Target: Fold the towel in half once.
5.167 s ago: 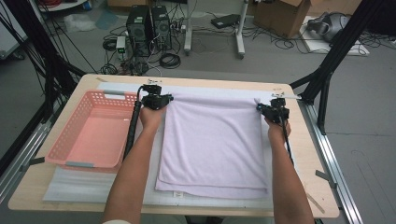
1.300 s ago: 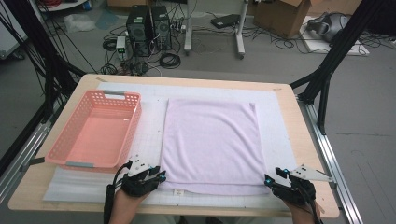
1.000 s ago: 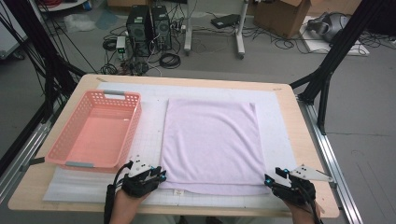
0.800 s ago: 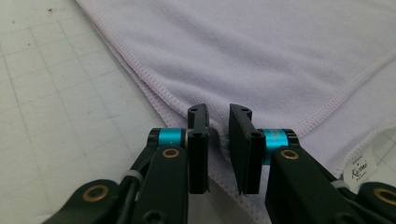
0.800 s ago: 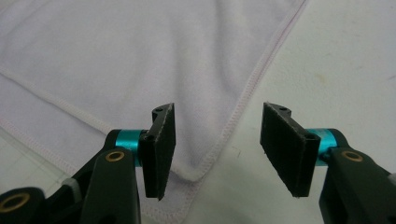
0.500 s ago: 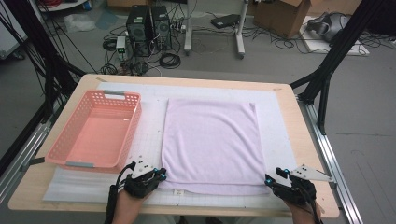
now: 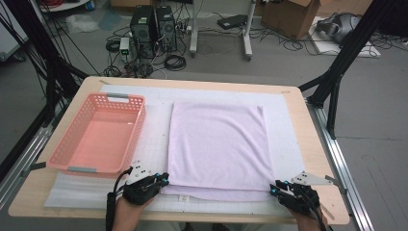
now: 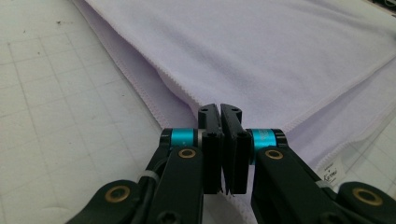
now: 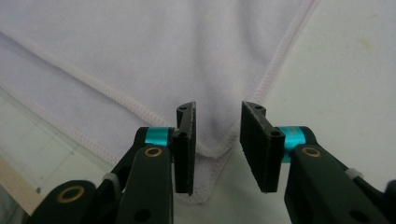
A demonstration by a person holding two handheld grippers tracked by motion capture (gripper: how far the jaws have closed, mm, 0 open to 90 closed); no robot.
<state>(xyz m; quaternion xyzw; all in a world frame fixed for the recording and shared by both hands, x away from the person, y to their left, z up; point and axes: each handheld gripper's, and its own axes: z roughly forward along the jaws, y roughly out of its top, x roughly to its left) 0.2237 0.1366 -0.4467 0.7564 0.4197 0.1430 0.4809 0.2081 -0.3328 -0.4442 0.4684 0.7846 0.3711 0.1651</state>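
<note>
left gripper (image 8: 219,112) is clenched on the near left corner of the towel (image 7: 219,144); right gripper's (image 9: 217,121) jaws, just closing, straddle the near right corner ungripped, which may slip free if lifted.

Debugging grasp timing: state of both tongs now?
Left tongs: shut on the lilac towel corner.
Right tongs: closing, still gapped around the other near corner.

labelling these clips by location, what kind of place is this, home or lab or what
Most likely a lab or workshop set up for recording, not a home. Computer towers and loose cables sit on a bare grey floor, black frame struts stand around the wooden table, and cardboard boxes sit behind.
</note>
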